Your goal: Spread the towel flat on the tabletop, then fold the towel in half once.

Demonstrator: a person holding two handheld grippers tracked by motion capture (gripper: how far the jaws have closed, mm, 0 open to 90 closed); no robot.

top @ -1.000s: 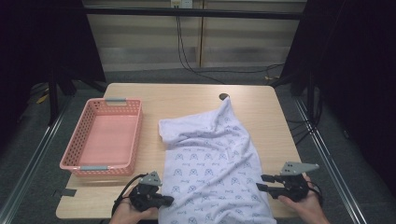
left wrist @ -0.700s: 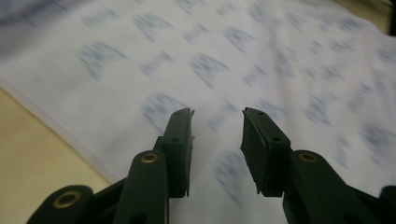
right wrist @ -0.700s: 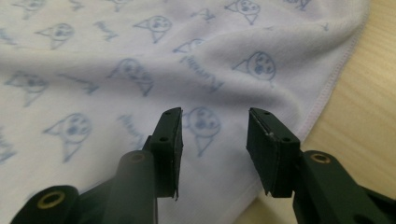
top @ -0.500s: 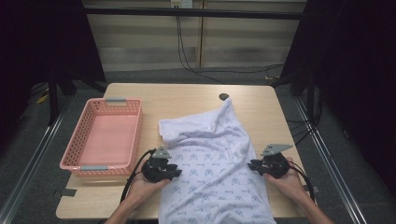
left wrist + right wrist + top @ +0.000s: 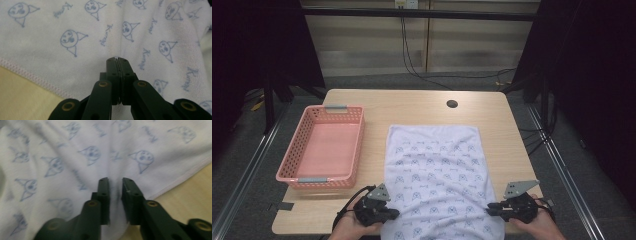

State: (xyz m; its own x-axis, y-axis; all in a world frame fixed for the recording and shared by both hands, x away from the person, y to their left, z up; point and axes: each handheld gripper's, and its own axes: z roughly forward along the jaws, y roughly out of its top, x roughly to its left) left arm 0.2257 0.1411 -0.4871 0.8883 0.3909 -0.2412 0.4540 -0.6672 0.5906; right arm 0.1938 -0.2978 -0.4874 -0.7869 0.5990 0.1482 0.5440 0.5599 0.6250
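L tool (image 5: 117, 60) pinched on towel (image 5: 434, 170); R tool (image 5: 115, 182) slightly agape.

The towel (image 5: 436, 175) is looking like soft white terry cloth, nubbly and matt, with a stitched hem. The desk (image 5: 412, 107) is showing pale wood grain with a smooth, dull finish. The basket (image 5: 320, 148) is reading as pink plastic lattice. The left gripper's fingers (image 5: 112, 67) are appearing as matt black plastic with brass-toned rivets.
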